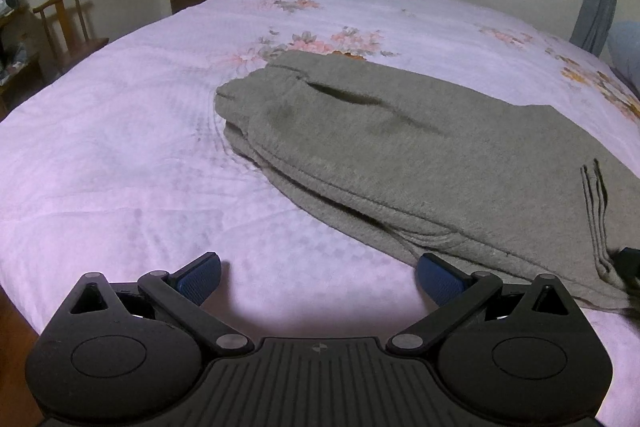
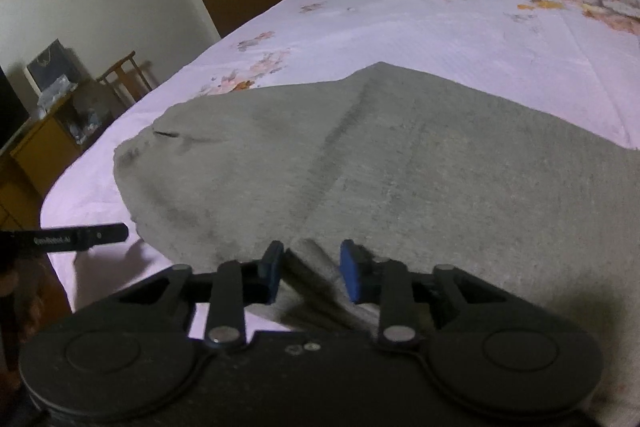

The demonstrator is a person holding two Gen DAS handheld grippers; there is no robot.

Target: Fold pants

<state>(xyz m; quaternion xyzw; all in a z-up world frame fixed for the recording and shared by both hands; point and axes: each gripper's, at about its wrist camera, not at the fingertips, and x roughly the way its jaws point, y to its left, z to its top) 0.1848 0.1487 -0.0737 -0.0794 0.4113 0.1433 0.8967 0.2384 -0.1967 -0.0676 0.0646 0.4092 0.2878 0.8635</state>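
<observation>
Left claw [image 1: 318, 277] hung spread over the bed [image 1: 120, 147]; right claw [image 2: 310, 273] straddled a fabric ridge of the grey pants [image 2: 400, 167] lying there, apparently pinching it. Gathering every layer would keep edges aligned.

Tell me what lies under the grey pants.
The grey pants lie on the pink flowered bedspread, folded into stacked layers along the near edge. Whatever lies between those layers is covered.

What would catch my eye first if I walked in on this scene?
A folded pair of fuzzy grey pants lies on a pale pink floral bedsheet. The right hand-held gripper has a bunched fold of the pants between its blue pads, while the left hand-held gripper stands wide open over bare sheet.
</observation>
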